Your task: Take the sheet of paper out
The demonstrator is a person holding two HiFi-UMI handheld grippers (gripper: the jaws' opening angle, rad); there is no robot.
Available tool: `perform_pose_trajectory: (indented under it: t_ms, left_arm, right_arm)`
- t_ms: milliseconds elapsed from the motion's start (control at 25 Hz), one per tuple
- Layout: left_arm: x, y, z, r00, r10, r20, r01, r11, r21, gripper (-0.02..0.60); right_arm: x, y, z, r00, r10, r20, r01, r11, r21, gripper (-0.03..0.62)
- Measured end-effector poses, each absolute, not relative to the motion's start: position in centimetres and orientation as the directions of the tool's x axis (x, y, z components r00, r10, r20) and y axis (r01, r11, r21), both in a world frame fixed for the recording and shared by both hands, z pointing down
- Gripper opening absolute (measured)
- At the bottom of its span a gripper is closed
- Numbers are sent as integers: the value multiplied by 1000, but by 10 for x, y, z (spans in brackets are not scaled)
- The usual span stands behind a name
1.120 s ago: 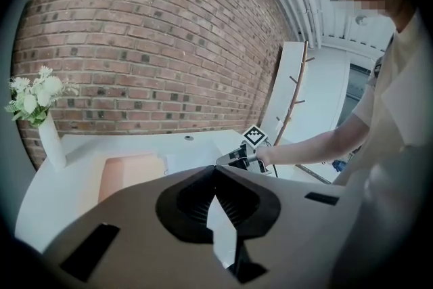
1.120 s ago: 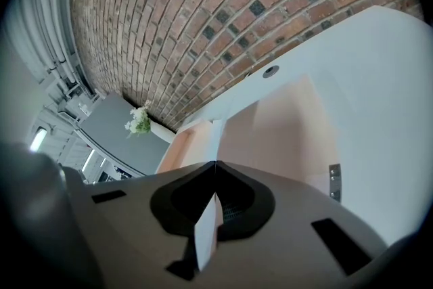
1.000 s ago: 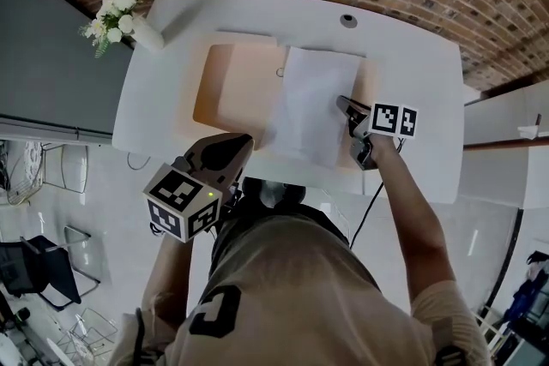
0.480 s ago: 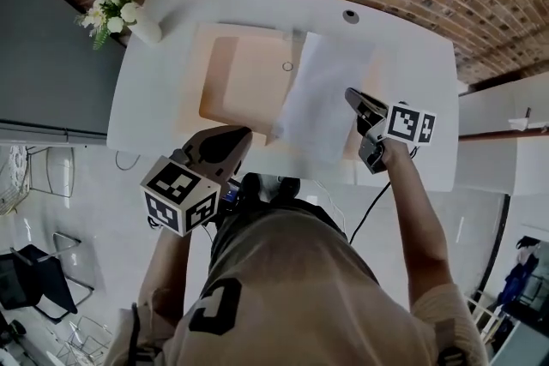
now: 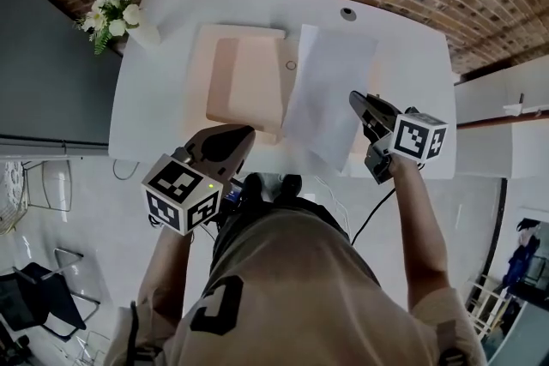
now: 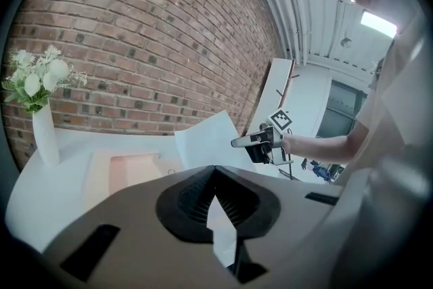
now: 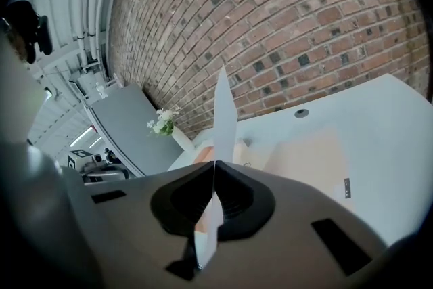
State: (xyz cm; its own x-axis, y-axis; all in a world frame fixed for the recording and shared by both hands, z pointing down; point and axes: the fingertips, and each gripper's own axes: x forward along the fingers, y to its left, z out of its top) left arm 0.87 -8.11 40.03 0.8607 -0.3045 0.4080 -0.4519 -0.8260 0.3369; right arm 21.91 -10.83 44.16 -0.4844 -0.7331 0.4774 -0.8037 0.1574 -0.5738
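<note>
Right tongs (image 7: pixel 215 163) are clamped tight on the edge of the sheet of paper (image 5: pixel 330 90). It's plain white, uncreased, tilted up over the peach folder (image 5: pixel 244 81) on the bench (image 5: pixel 154 103). Left tongs (image 6: pixel 215 168) are closed on nothing, hanging by the bench's near edge.

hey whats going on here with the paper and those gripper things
A person works a gripper in each hand at a white table. The right gripper has its jaws shut on the edge of a white sheet of paper, holding it tilted over an open peach folder. The left gripper hangs near the table's front edge, jaws together, holding nothing.
</note>
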Motion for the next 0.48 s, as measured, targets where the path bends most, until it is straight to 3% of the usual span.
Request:
perform_pose_trajectory:
  t_ms: [480]
  left_arm:
    - [15,-82,397,870,-285,404,-429,-840,332,14]
  right_arm:
    - [223,-108,438,-468,-742,479,-816,156,-556,23]
